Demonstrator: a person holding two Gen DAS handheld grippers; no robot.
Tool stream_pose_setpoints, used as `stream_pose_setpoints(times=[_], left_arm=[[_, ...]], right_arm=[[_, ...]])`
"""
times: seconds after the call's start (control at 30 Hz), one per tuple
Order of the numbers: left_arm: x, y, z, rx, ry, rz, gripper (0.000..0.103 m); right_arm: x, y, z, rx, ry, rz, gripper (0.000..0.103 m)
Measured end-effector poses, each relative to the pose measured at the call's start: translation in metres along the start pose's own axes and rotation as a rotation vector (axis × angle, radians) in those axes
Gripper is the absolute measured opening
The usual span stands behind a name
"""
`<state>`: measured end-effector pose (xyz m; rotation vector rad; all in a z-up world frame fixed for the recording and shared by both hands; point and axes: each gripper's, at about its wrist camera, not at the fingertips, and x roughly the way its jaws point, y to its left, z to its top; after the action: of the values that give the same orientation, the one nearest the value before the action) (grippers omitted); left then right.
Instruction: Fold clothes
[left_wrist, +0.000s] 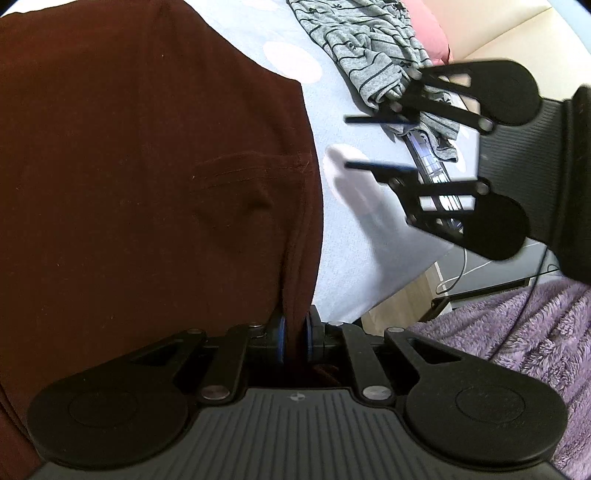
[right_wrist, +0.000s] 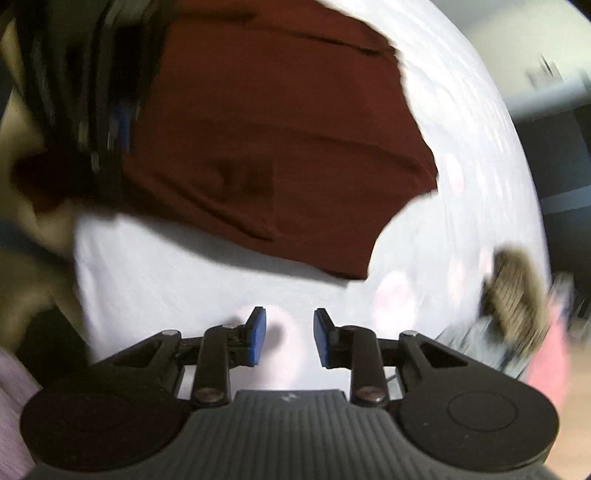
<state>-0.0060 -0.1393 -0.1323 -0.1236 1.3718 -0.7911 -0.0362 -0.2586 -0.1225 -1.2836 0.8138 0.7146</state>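
A dark maroon garment lies spread on a pale blue sheet with pink dots. My left gripper is shut on the garment's near edge, the cloth pinched between its blue pads. My right gripper is open and empty, to the right of the garment above the sheet. In the blurred right wrist view the garment hangs lifted at its left side, where the left gripper holds it. The right gripper is open over bare sheet, short of the cloth.
A grey striped garment lies crumpled at the far right of the sheet, a pink item beyond it. A purple fuzzy blanket lies lower right. The bed edge, floor and cables show to the right.
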Motion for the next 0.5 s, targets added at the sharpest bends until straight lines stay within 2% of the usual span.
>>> stream_pose_setpoints(times=[0.13, 0.2, 0.23, 0.37, 0.5], left_arm=[[0.001, 0.003, 0.001, -0.007, 0.006, -0.014, 0.008], [0.001, 0.003, 0.001, -0.007, 0.007, -0.019, 0.008], [0.001, 0.003, 0.001, -0.006, 0.007, -0.022, 0.008], [0.0, 0.006, 0.001, -0.009, 0.009, -0.037, 0.008], [0.001, 0.008, 0.001, -0.013, 0.012, -0.05, 0.008]], right_arm=[[0.017, 0.008, -0.004, -0.376, -0.021, -0.053, 0.033], [0.023, 0.007, -0.006, -0.511, -0.046, -0.081, 0.042], [0.025, 0.005, -0.007, -0.567, -0.062, -0.091, 0.043], [0.041, -0.006, -0.002, -0.726, -0.071, -0.088, 0.045], [0.058, -0.009, -0.002, -0.792, -0.084, -0.08, 0.043]])
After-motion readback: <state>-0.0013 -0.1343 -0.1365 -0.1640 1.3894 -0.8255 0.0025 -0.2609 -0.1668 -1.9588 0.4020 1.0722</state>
